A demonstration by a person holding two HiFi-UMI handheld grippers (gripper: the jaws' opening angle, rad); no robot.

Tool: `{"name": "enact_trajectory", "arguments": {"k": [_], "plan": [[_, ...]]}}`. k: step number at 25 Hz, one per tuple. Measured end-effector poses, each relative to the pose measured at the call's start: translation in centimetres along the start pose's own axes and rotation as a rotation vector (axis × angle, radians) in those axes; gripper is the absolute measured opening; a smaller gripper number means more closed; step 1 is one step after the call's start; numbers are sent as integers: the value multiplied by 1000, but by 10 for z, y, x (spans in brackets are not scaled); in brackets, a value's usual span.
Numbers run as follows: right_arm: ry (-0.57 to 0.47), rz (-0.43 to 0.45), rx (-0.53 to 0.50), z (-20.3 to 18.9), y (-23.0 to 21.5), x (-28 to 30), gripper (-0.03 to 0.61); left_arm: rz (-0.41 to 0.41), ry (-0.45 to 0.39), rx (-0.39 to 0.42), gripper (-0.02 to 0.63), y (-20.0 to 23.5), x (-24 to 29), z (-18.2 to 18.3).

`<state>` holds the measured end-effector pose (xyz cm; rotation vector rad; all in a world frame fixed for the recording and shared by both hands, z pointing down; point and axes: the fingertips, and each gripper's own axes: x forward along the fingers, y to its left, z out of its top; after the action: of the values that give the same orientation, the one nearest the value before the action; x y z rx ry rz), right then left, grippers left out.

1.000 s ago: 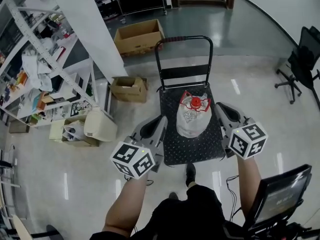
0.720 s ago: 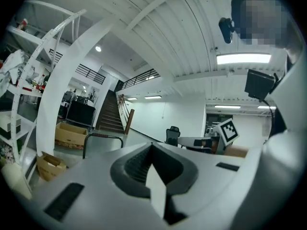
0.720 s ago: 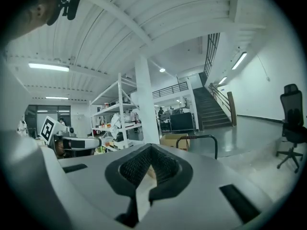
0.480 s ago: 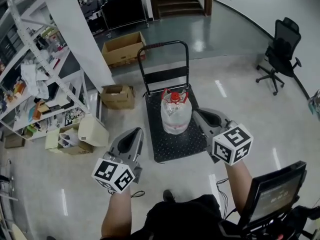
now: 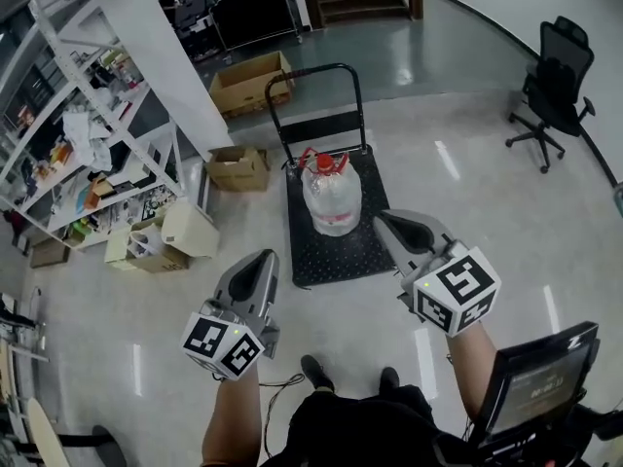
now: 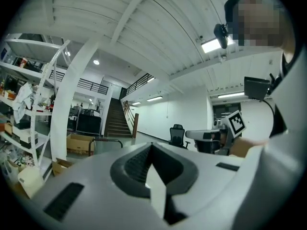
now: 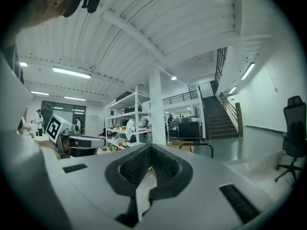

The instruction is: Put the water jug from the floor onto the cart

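Observation:
The clear water jug (image 5: 331, 198) with a red cap and red handle stands upright on the black cart (image 5: 332, 251), close to the cart's push handle (image 5: 311, 74). Both grippers are held level, nearer to me than the jug and apart from it. My left gripper (image 5: 263, 258) is shut and holds nothing, left of the cart's near edge. My right gripper (image 5: 383, 216) is shut and holds nothing, over the cart's near right corner. The left gripper view shows the closed jaws (image 6: 151, 146); the right gripper view shows them likewise (image 7: 150, 147). No jug appears in either gripper view.
White shelving (image 5: 92, 154) full of clutter and a white column stand at the left. Cardboard boxes (image 5: 243, 81) (image 5: 238, 167) and a beige case (image 5: 191, 230) lie on the floor nearby. An office chair (image 5: 558, 78) is at the right, a monitor (image 5: 540, 382) at the lower right.
Both grippers have drawn back toward me from either side of the jug. The jug stays standing on the cart, and the cart now lies farther ahead.

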<state>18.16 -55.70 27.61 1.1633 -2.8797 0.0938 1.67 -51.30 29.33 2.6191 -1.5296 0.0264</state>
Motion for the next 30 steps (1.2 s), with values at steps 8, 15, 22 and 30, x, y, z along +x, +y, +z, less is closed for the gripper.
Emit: {"name": "enact_trajectory", "arguments": {"k": [8, 15, 22, 30], "plan": [[-13, -44, 27, -4, 67, -71, 0, -74, 8, 61, -8, -62, -80, -3], [-27, -99, 84, -12, 163, -103, 0, -117, 0, 104, -8, -63, -178, -3], [-8, -89, 48, -6, 231, -121, 0, -82, -30, 29, -8, -60, -240, 5], [-33, -95, 4, 16, 224, -142, -2, -54, -51, -43, -8, -76, -251, 15]]}}
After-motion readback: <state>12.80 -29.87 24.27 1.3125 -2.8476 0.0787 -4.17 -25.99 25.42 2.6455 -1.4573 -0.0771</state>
